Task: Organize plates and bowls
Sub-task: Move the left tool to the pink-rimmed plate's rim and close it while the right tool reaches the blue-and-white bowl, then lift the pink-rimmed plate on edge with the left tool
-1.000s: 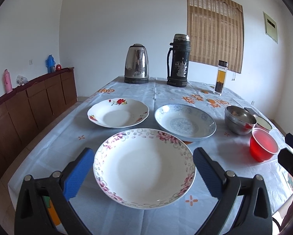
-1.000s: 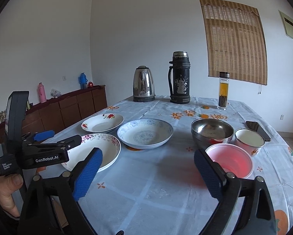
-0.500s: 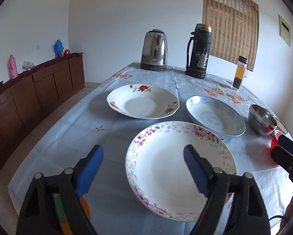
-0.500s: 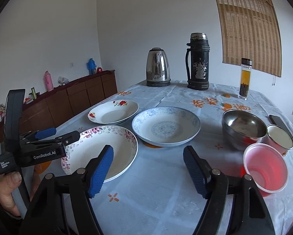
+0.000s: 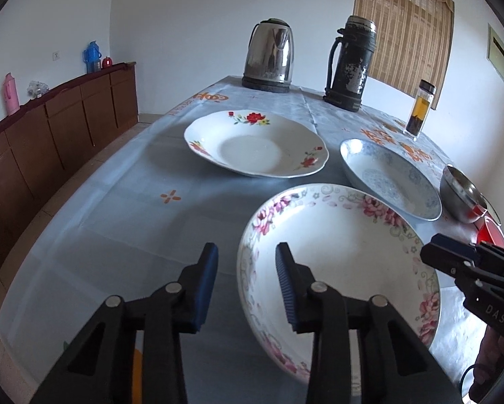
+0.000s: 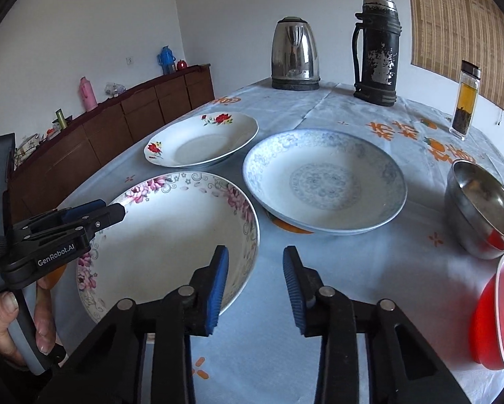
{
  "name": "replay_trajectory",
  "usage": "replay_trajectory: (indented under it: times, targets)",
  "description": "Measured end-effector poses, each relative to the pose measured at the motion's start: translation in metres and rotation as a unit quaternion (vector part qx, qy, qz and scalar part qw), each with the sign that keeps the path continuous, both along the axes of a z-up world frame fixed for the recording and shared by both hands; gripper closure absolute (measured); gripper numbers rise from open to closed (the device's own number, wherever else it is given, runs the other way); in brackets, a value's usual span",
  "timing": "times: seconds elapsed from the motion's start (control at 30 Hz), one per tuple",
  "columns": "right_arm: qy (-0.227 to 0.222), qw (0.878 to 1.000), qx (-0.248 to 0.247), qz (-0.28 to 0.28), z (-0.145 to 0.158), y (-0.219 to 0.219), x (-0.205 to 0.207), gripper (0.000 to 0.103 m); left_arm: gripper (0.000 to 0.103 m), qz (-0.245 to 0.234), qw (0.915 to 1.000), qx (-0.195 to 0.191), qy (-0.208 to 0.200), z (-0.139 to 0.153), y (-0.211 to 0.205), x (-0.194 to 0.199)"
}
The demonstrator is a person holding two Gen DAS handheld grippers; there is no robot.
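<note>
The left gripper has its fingers a little apart, one on each side of the near left rim of the pink flower plate. The fingers are not clamped on it yet. The right gripper has its fingers apart too, with one over the plate's right rim and the other over the bare counter.

The pink flower plate sits nearest on the counter. The red flower plate is farther back, and the blue plate is to the right, close beside the pink one.

I think the grip could go wrong. The rim is thin and smooth, so the plate may slip or tip when lifted. It could also bump the blue plate or the metal bowl.
</note>
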State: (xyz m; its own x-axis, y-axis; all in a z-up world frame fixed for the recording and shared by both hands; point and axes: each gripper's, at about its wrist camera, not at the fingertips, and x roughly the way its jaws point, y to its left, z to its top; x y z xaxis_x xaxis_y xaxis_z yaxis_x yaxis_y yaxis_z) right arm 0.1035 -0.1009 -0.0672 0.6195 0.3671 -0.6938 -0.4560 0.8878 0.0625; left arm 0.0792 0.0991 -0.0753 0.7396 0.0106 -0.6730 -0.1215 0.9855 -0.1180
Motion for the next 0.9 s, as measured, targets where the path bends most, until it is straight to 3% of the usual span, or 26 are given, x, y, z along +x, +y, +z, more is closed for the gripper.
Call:
replay_trajectory:
  times: [0.17, 0.3, 0.53, 0.9]
  targets:
    - [0.018, 1.000, -0.014, 0.005, -0.007, 0.005, 0.009, 0.082, 0.088, -0.012, 0.9997, -0.005, 0.020, -0.004, 0.000, 0.007]
    - [0.015, 1.000, -0.016, 0.018, -0.008, 0.009, 0.009, 0.090, 0.090, -0.011, 0.9996, -0.008, 0.025, -0.005, 0.000, 0.010]
    - [-0.004, 0.999, -0.035, 0.016, -0.009, 0.015, 0.007, 0.091, 0.091, -0.009, 0.9997, 0.000, 0.023, -0.004, -0.001, 0.009]
    - [-0.022, 0.999, -0.024, 0.015, -0.004, 0.011, 0.002, 0.092, 0.091, -0.010, 0.9999, 0.005, 0.004, 0.002, -0.001, 0.005]
